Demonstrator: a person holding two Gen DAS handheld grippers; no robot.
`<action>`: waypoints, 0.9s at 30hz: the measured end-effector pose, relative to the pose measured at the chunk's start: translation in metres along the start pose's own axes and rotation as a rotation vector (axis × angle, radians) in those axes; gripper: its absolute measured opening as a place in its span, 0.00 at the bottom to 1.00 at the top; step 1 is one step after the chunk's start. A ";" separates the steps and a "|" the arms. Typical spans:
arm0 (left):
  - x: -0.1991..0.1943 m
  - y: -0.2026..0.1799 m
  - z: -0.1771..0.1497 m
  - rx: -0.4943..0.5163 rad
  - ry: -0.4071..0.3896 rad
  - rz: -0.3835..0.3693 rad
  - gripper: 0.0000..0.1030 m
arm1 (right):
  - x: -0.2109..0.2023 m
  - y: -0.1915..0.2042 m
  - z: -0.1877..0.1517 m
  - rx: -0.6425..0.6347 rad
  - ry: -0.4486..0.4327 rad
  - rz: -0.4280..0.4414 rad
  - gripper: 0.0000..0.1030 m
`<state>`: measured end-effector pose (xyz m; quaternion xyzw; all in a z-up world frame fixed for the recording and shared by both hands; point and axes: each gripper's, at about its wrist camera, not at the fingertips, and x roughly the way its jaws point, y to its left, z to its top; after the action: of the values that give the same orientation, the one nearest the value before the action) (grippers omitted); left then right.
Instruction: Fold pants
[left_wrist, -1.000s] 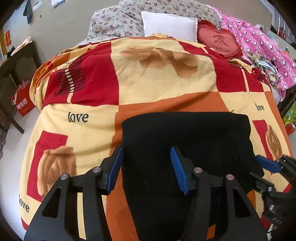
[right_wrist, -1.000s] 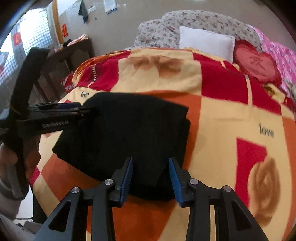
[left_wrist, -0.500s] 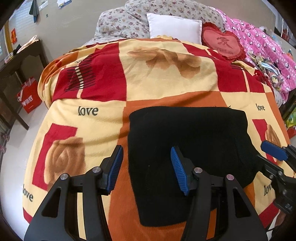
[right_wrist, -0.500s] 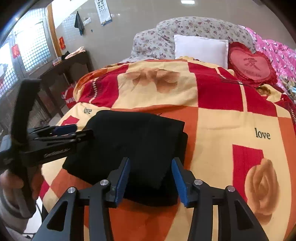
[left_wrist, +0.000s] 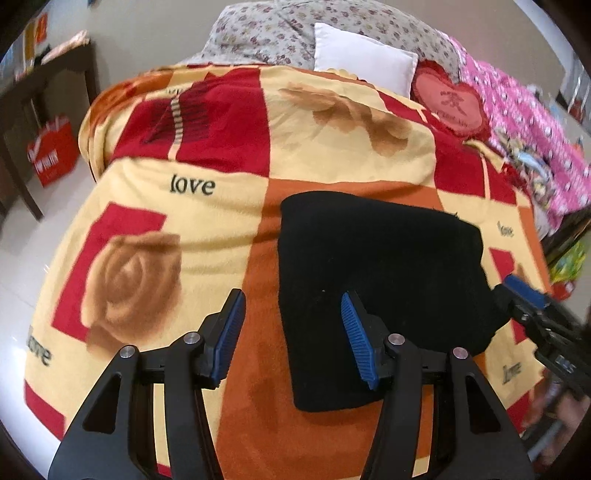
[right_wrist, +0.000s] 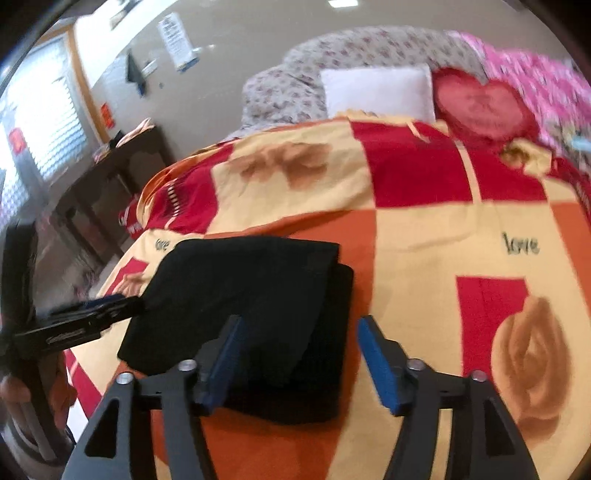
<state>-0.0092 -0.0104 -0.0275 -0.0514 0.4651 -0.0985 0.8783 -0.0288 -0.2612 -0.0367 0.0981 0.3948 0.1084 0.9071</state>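
Observation:
The black pants (left_wrist: 376, 266) lie folded into a compact stack on the red, orange and yellow blanket (left_wrist: 207, 229). They also show in the right wrist view (right_wrist: 255, 295). My left gripper (left_wrist: 291, 336) is open and empty, above the blanket at the stack's near left edge. My right gripper (right_wrist: 301, 363) is open and empty, above the stack's near right corner. Each gripper appears at the edge of the other's view: the right one at the stack's right side (left_wrist: 532, 302), the left one at the stack's left side (right_wrist: 96, 314).
A white pillow (left_wrist: 362, 59), a red heart cushion (left_wrist: 450, 103) and pink bedding (left_wrist: 524, 122) lie at the head and right of the bed. A dark wooden table (right_wrist: 122, 166) and a red bag (left_wrist: 51, 151) stand on the floor to the left.
Both grippers have drawn back from the folded pants and lifted. The left one has shifted left, off the stack. The right gripper's jaws have opened wider. The pants have stayed in place.

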 end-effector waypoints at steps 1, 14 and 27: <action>0.001 0.003 0.000 -0.013 0.005 -0.019 0.62 | 0.006 -0.006 0.002 0.026 0.014 0.017 0.62; 0.041 0.009 0.007 -0.097 0.099 -0.207 0.79 | 0.052 -0.022 0.010 0.131 0.053 0.181 0.65; 0.030 -0.018 0.045 0.037 0.016 -0.204 0.67 | 0.036 -0.002 0.045 0.047 -0.056 0.184 0.43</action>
<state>0.0422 -0.0349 -0.0233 -0.0814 0.4625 -0.1963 0.8608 0.0288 -0.2573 -0.0324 0.1583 0.3611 0.1794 0.9013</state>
